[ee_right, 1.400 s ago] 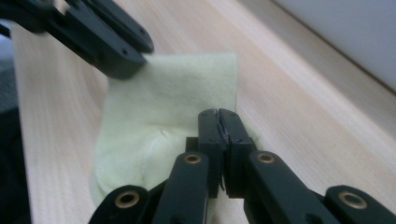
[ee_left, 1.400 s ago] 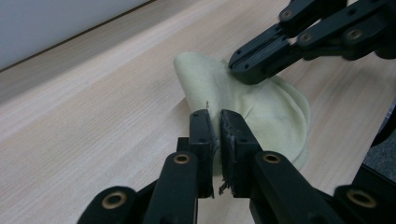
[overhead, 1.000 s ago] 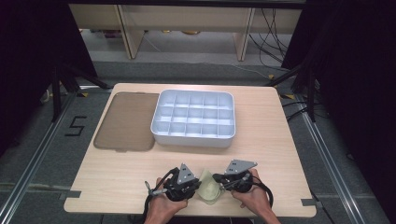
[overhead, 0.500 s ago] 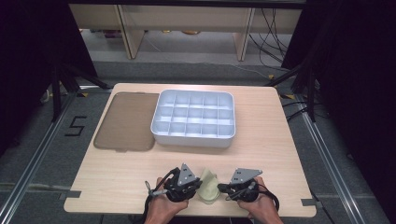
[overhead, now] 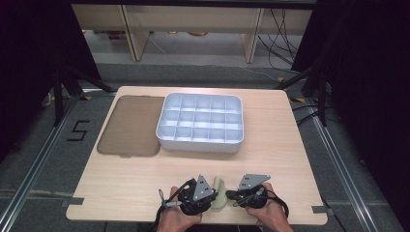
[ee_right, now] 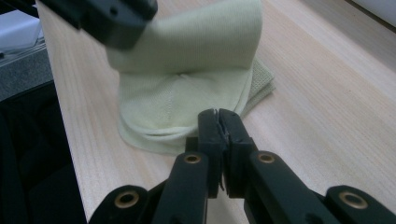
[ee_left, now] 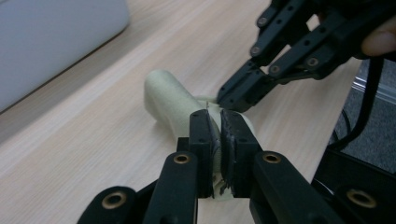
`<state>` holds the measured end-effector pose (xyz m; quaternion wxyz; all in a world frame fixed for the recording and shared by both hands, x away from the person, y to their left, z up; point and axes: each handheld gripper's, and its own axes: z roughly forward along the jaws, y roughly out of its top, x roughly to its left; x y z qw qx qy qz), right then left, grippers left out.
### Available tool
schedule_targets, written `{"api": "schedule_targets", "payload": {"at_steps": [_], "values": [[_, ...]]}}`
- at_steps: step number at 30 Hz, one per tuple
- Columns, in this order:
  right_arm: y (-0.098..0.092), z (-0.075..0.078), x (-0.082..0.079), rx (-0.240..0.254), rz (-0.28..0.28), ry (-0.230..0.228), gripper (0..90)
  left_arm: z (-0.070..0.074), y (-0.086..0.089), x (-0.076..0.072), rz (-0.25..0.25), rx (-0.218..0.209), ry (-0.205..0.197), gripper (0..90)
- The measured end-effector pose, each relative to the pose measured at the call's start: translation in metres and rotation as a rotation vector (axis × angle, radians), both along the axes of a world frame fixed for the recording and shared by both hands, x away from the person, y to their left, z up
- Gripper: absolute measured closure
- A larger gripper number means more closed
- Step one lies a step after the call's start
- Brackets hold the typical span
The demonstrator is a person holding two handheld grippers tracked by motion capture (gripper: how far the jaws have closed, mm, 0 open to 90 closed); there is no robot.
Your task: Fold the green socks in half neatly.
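Lying at the desk's near edge, the pale cloth (overhead: 219,194) looks light, soft and floppy. Left tongs (ee_left: 215,122) pinch its rolled part; right tongs (ee_right: 218,120) nip a layered edge, the best hold.

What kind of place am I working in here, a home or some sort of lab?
Most likely a lab recording cell: a bare wooden table ringed by black curtains, a taped number 5 on the floor, loose cables behind, plus a white compartment tray.
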<state>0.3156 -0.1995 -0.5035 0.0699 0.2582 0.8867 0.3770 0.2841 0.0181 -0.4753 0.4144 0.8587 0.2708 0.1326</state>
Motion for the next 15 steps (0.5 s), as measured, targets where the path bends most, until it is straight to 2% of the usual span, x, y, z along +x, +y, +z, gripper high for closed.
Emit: {"api": "schedule_targets", "payload": {"at_steps": [1, 5, 6, 7, 8, 12, 13, 14, 15], "values": [[0.000, 0.000, 0.000, 0.000, 0.000, 0.001, 88.2, 0.000, -0.002, 0.000, -0.016, 0.015, -0.014, 82.9], [0.000, -0.001, 0.000, 0.000, -0.002, -0.004, 88.1, -0.003, -0.009, -0.002, -0.044, 0.048, -0.026, 82.9], [0.000, -0.001, 0.000, 0.000, -0.002, -0.004, 88.1, -0.004, -0.011, -0.003, -0.050, 0.039, -0.021, 82.9], [-0.001, 0.000, 0.000, 0.004, -0.007, 0.010, 88.0, -0.005, -0.012, -0.004, -0.052, 0.054, -0.028, 83.0], [-0.001, 0.000, 0.000, 0.004, -0.007, 0.010, 88.0, -0.006, -0.014, -0.005, -0.056, 0.044, -0.019, 83.0], [-0.003, -0.001, 0.002, 0.008, -0.027, 0.019, 87.4, -0.009, -0.018, -0.007, -0.079, 0.060, -0.019, 83.0], [-0.005, 0.000, 0.003, 0.014, -0.042, 0.018, 87.4, -0.009, -0.018, -0.007, -0.080, 0.081, -0.030, 83.0], [-0.005, 0.000, 0.003, 0.014, -0.042, 0.018, 87.4, -0.010, -0.020, -0.008, -0.089, 0.070, -0.027, 83.0], [-0.005, 0.001, 0.003, 0.021, -0.061, 0.031, 87.4, -0.011, -0.021, -0.008, -0.105, 0.100, -0.040, 83.1]]}}
